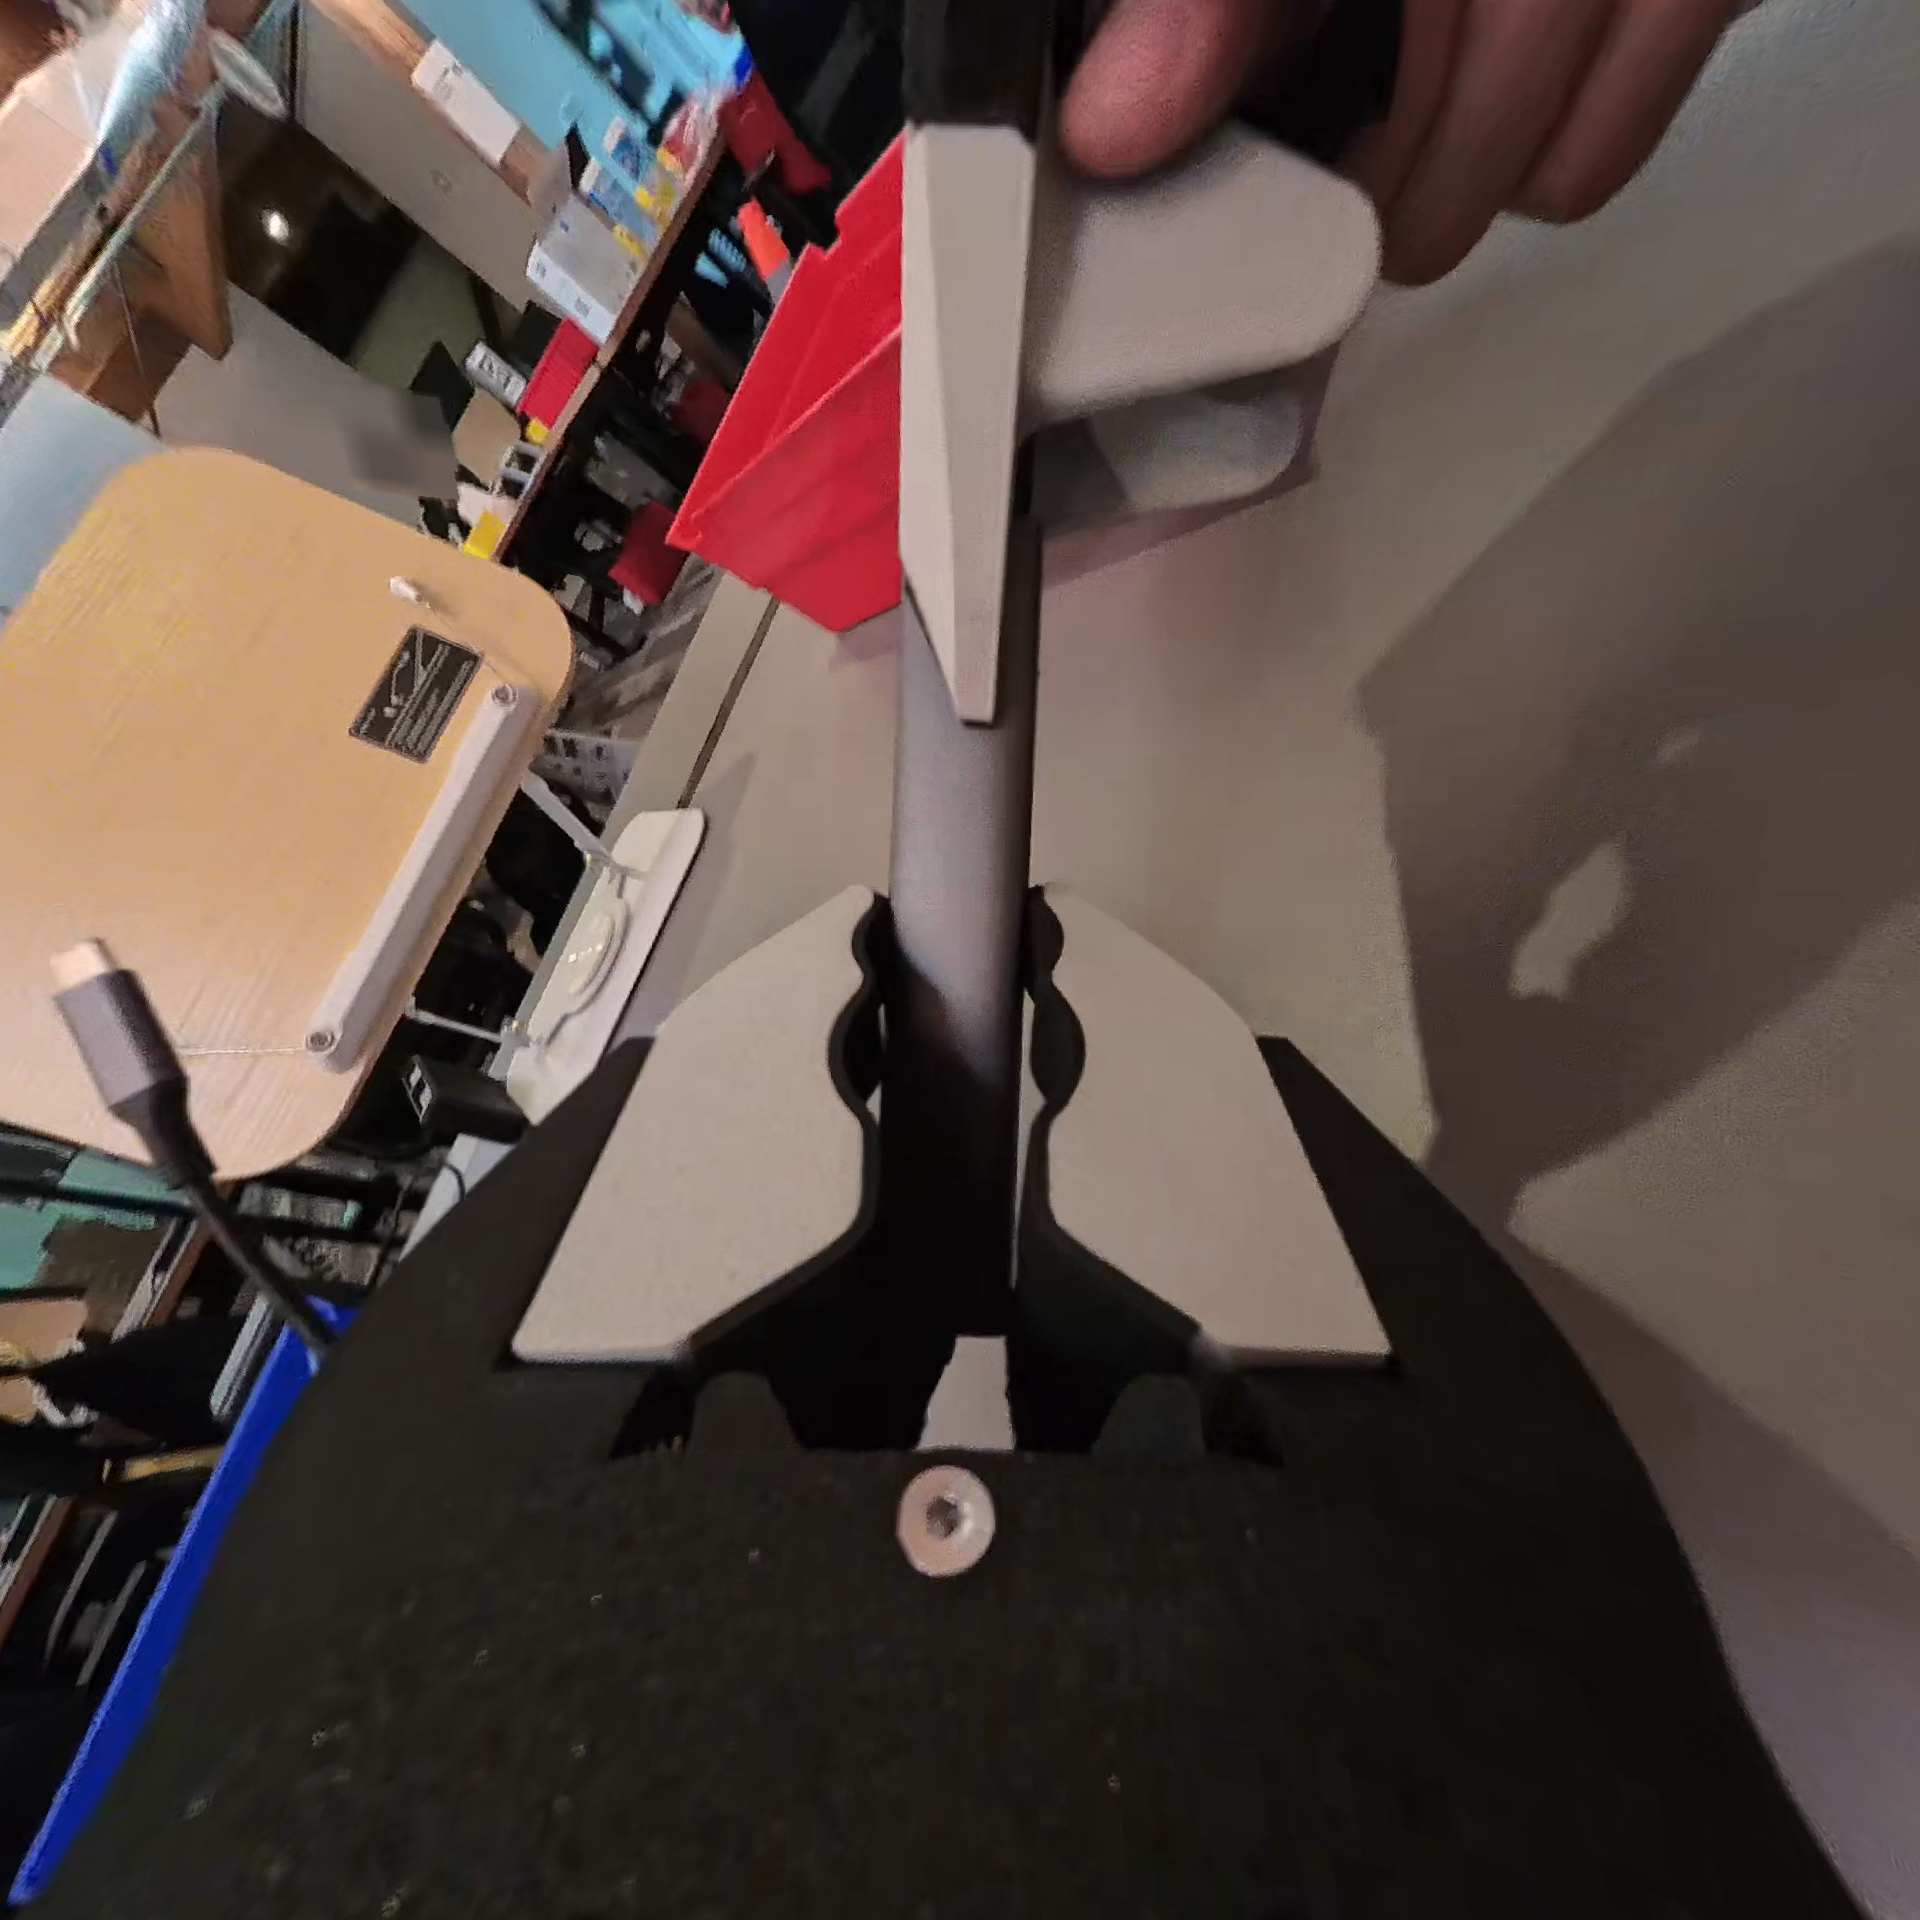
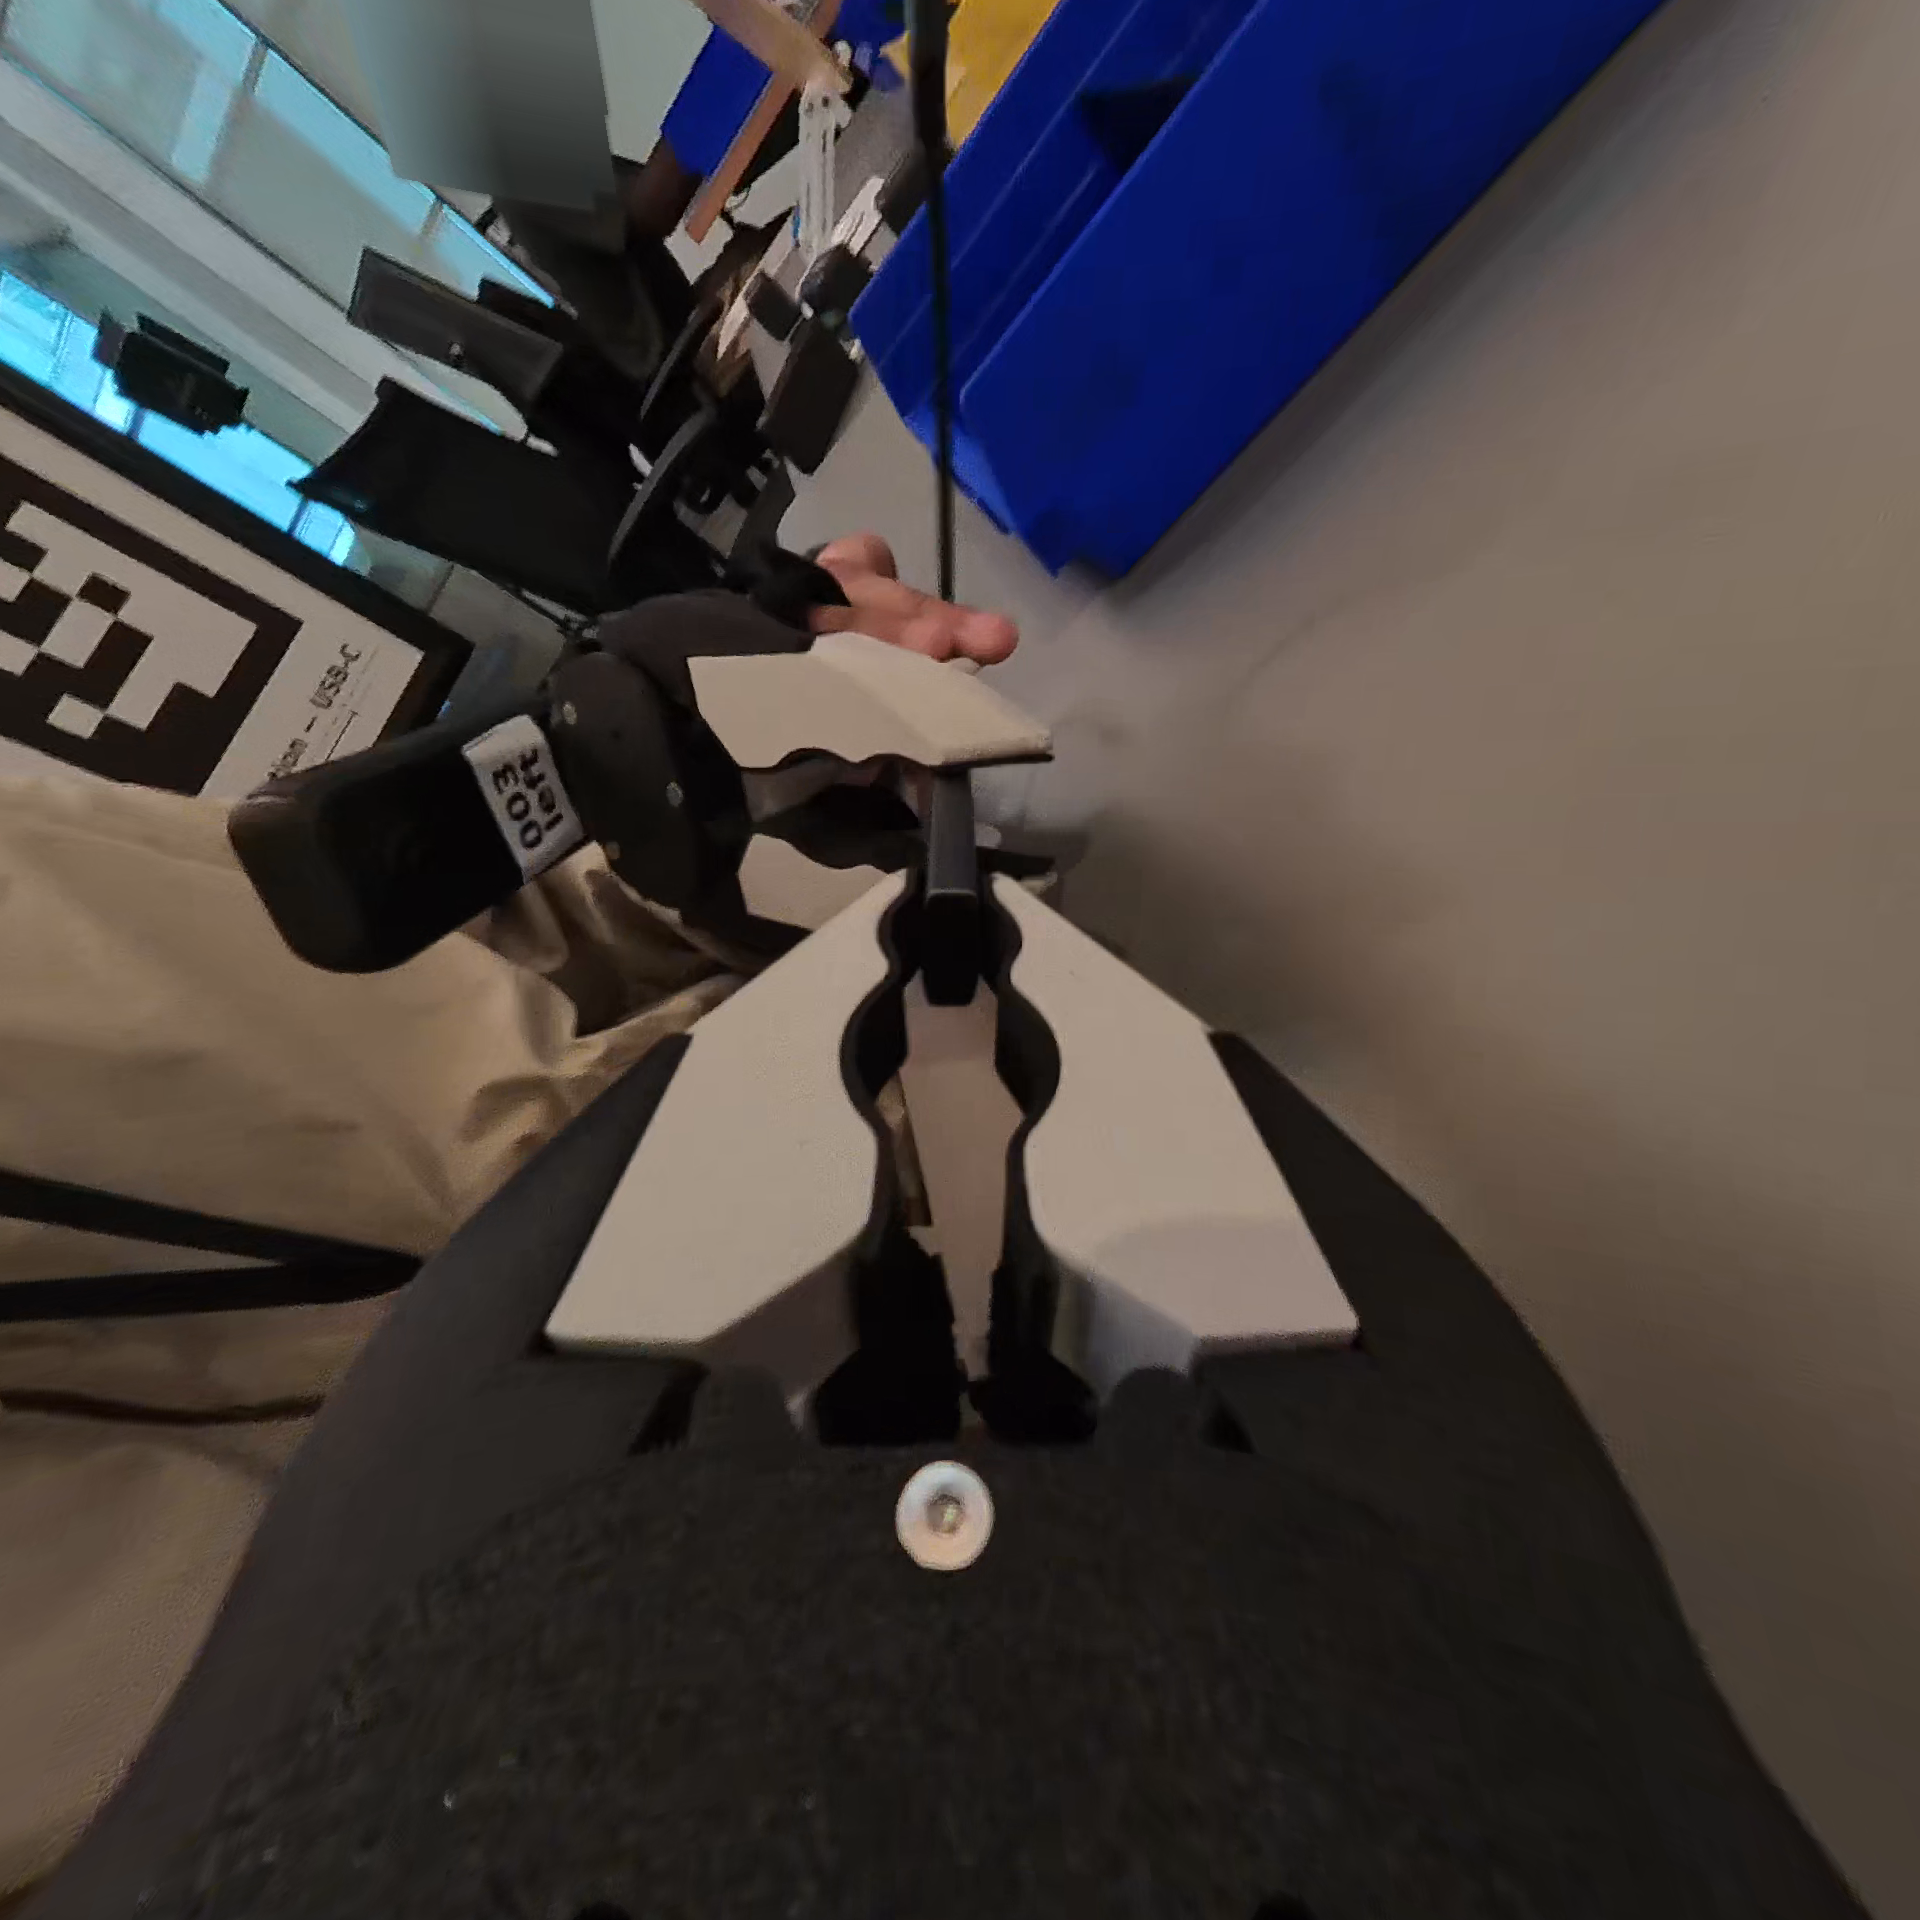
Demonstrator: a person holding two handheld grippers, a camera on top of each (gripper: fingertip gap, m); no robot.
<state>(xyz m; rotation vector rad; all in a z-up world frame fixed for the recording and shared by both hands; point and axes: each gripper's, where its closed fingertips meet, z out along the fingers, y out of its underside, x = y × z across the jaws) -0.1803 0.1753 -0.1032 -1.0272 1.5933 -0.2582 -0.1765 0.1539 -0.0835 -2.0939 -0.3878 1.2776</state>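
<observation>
My left gripper is shut on a slim grey-and-black bar that runs straight ahead from its fingers. At the bar's far end the right gripper also clamps it, with a person's hand behind. In the right wrist view my right gripper is shut on the black end of the same bar. The left gripper grips it just beyond, held by a hand. Both grippers hover low over the grey tabletop.
A red bin and blue bins stand on the table. A grey USB-C plug on a cable hangs in front of a wooden board. A thin black cable crosses the right view. Beige cloth lies at the left. Left and right tips are no more than a few centimetres apart.
</observation>
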